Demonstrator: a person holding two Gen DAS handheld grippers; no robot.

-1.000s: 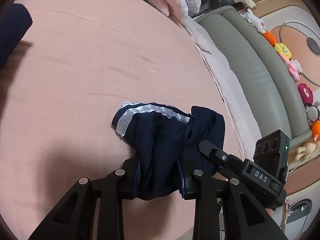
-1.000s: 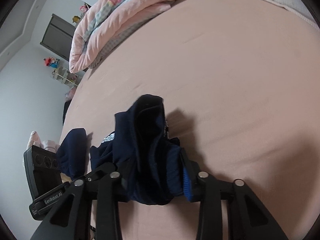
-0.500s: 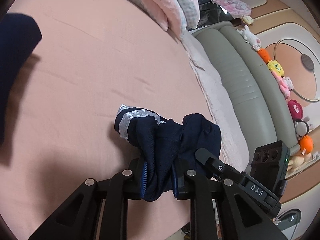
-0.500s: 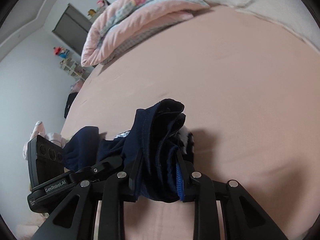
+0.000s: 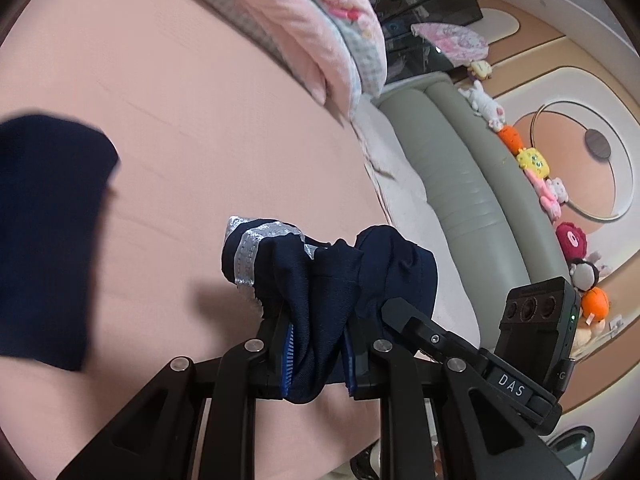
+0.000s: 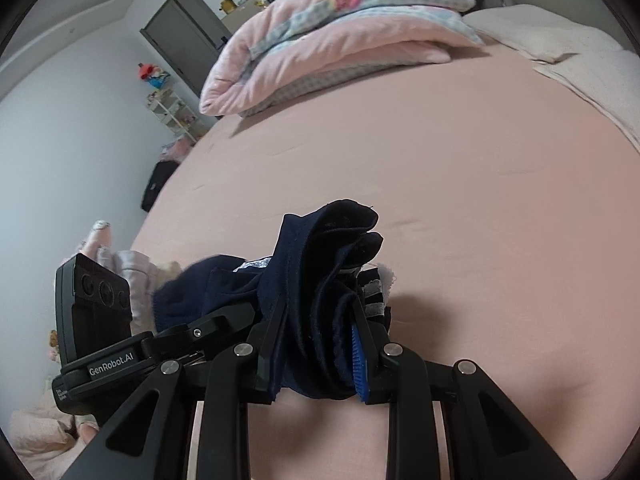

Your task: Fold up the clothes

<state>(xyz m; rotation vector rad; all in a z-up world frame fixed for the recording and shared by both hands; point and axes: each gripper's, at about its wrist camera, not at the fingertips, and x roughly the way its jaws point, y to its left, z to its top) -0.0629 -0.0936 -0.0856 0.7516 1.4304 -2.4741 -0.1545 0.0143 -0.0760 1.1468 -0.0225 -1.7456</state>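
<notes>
I see the left hand-held gripper [image 5: 316, 354] clenched on a bunched fold of the navy garment [image 5: 320, 280], its blue pads pressing the cloth from both sides. The gathered fabric rises in front of the jaws, and a silver-grey lace trim [image 5: 250, 248] runs along its left part. More of the dark cloth [image 5: 48, 240] hangs blurred at the left of this view, over the pink bed sheet [image 5: 180, 120]. The garment sits close to the bed's right edge, where a grey padded bed frame [image 5: 460, 184] runs alongside with a row of plush toys [image 5: 536, 168] on the ledge beyond it. A folded pink quilt [image 5: 304, 28] lies at the far end of the bed.

Further right, the right hand-held gripper [image 6: 316, 354] is likewise grasping the navy garment [image 6: 328, 280], a thick wad of folds squeezed between its pads. The two grippers are just beside each other; each shows at the edge of the other's view. The cloth between them is bunched, not spread flat. From this view the quilt [image 6: 340, 36] lies across the far end, and a dark wardrobe [image 6: 188, 36] stands against the wall beyond the bed's left edge.
</notes>
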